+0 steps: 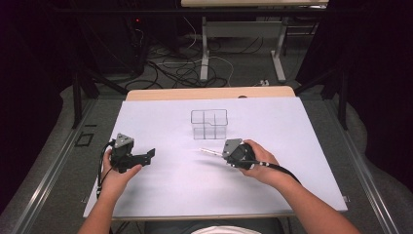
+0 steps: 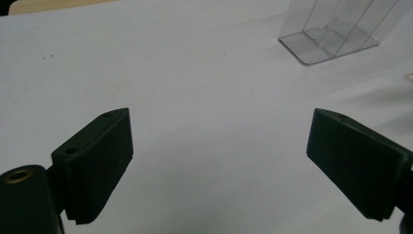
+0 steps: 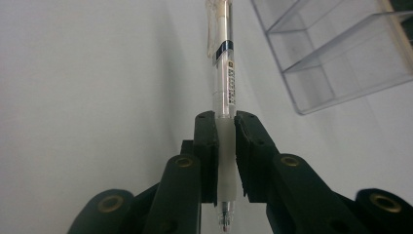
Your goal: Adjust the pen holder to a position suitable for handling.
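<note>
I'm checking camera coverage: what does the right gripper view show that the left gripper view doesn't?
Right gripper view: a white clear-barrelled ballpoint pen clamped between the right gripper jaws, tip toward the camera.

Left gripper view: the left gripper with its black jaws wide apart and nothing between them.

Both: the clear plastic compartment organiser standing on the white table surface, at upper right in each.

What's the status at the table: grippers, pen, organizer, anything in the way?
Left gripper open, empty, over white sheet. Right gripper shut on clear pen, short of the clear divided organizer. Nothing between pen and organizer.
</note>
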`<state>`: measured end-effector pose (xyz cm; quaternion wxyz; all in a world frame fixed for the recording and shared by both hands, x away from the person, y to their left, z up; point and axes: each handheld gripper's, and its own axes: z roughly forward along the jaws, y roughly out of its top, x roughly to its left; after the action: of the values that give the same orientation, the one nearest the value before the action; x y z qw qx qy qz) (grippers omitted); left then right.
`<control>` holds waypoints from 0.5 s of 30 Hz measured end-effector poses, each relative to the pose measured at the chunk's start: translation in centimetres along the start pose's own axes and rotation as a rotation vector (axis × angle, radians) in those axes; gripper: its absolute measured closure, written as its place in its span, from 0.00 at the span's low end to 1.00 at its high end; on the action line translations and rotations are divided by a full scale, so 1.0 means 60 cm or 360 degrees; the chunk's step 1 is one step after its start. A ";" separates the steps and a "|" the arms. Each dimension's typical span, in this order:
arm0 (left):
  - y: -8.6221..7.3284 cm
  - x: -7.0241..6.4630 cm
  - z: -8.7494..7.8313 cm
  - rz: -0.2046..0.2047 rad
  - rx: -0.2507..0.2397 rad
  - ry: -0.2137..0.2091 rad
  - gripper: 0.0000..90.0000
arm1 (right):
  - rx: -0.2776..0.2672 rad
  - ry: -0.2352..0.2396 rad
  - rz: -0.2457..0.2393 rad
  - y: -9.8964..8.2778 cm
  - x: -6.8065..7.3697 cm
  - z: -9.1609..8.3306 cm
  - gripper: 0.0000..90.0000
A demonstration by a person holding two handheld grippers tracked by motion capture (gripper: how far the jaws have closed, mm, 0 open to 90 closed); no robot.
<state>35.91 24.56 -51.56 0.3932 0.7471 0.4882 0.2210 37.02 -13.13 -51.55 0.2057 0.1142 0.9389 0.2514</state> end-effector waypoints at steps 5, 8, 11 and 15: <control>0.004 -0.023 -0.004 0.0135 0.0011 -0.0049 0.17 | 0.0020 0.0085 0.0019 0.000 0.005 0.002 0.89; 0.007 -0.045 0.000 0.0227 0.0017 -0.0098 0.18 | -0.0020 0.0137 0.0071 -0.004 0.004 -0.001 0.89; 0.010 -0.072 0.002 0.0357 0.0028 -0.0139 0.20 | -0.0013 0.0133 0.0079 -0.005 0.005 -0.003 0.89; 0.014 -0.110 0.000 0.0579 0.0032 -0.0175 0.31 | -0.0022 0.0179 0.0100 -0.003 0.008 -0.003 0.89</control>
<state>33.55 18.44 -50.52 0.3653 0.8380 0.3250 0.2424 36.50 -13.20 -51.64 0.1454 0.1278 0.9431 0.2702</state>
